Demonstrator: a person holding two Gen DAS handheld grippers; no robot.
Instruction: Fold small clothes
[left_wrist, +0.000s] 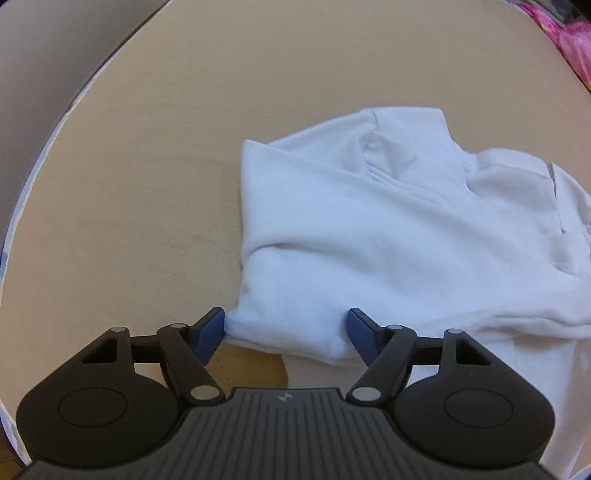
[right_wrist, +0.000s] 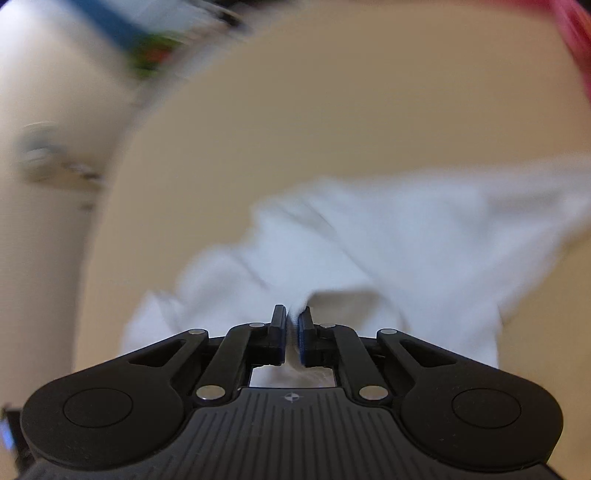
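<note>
The white garment is soft matt cloth. The table looks smooth, matt beige laminate. The left gripper is matt black plastic.

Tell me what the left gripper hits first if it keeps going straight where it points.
Probably the white garment: the left gripper stands open astride its near folded corner, with the table just beneath.

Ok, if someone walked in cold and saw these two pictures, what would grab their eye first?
The white garment, half folded and lying right of centre on the tan table. Next, the left claw, standing open astride the garment's near corner. In the blurred right wrist view, the right claw is pinched shut on a bunch of the same white cloth.
</note>
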